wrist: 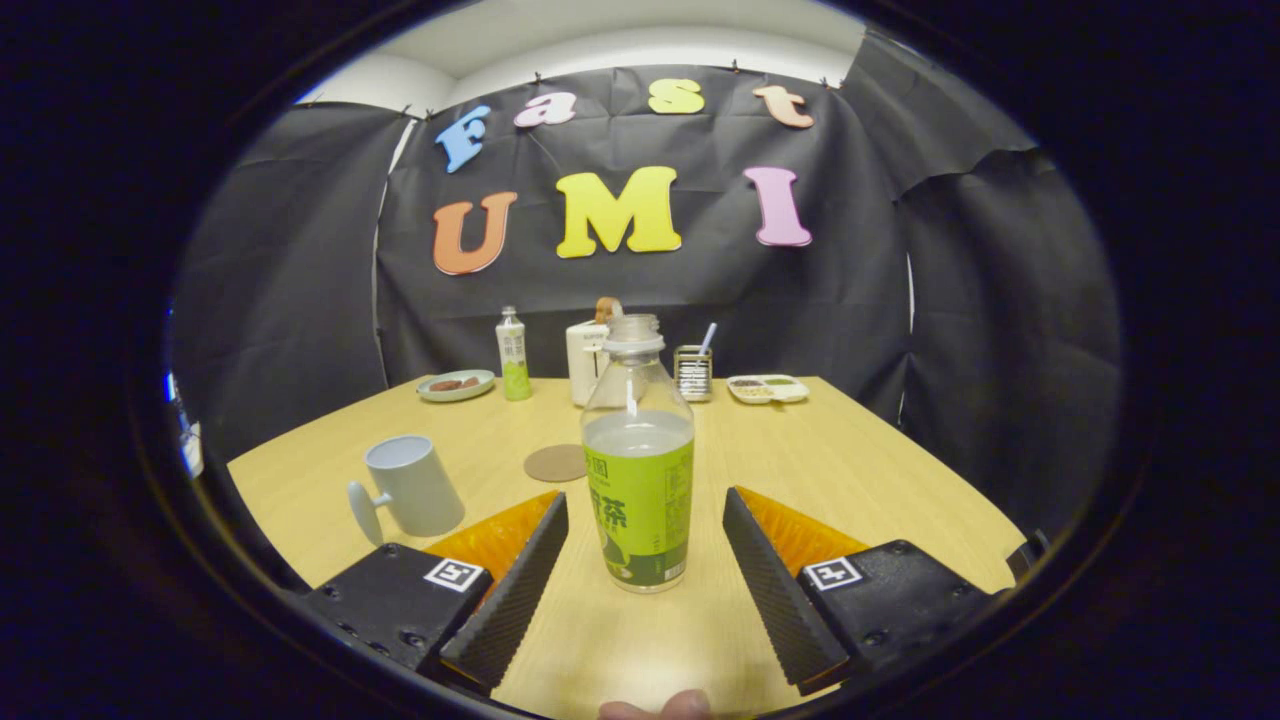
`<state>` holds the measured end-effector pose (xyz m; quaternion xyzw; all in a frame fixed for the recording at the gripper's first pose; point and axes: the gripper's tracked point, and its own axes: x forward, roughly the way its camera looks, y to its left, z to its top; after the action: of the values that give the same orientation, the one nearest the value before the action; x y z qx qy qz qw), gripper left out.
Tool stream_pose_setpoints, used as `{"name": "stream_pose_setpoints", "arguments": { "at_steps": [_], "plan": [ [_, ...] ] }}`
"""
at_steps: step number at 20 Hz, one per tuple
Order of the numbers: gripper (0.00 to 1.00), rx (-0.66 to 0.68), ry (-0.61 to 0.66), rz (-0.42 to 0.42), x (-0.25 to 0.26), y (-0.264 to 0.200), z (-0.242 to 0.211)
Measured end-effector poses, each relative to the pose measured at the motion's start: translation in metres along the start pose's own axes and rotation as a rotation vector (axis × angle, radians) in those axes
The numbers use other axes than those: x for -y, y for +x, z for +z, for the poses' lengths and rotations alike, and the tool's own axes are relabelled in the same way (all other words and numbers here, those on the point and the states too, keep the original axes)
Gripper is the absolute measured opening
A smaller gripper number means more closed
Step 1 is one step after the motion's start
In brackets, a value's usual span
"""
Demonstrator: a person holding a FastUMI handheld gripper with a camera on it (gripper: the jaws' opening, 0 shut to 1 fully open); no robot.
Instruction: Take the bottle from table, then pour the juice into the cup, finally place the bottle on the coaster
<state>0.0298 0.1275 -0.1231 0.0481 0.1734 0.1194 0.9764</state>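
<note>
The gripper [645, 540] is sitting low over the table [850, 470] with its fingers [520, 590] spread wide, one on each side of the bottle [638, 460]. The bottle is standing upright between them, uncapped, with clear liquid reaching up to about its shoulder and a green label around its lower half. Neither finger is touching it; table is showing in the gap on both sides.

Just beyond the left finger, a cup [410, 490] is standing with its handle sticking out to the left. A round coaster [556, 463] is lying flat on the table between the cup and the bottle, a little further back, apart from both.

Along the far edge of the table, by the black cloth, a plate [456, 385], a second bottle [513, 355], a white jug [585, 362], a small holder [692, 372] and a divided tray [768, 389] are lined up. A fingertip [655, 706] is peeking in at the near edge of the table.
</note>
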Motion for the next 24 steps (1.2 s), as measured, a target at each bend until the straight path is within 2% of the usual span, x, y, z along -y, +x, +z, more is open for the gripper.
{"name": "stream_pose_setpoints", "arguments": {
  "at_steps": [6, 11, 19, 24],
  "plan": [
    [1.0, -0.043, 0.015, -0.034, 0.006, 0.023, -0.004],
    [1.0, -0.045, 0.032, -0.016, 0.0, 0.036, 0.0],
    [1.0, -0.052, 0.072, -0.044, 0.0, 0.054, 0.008],
    [0.84, -0.051, 0.07, -0.068, 0.001, 0.055, 0.012]
  ]
}}
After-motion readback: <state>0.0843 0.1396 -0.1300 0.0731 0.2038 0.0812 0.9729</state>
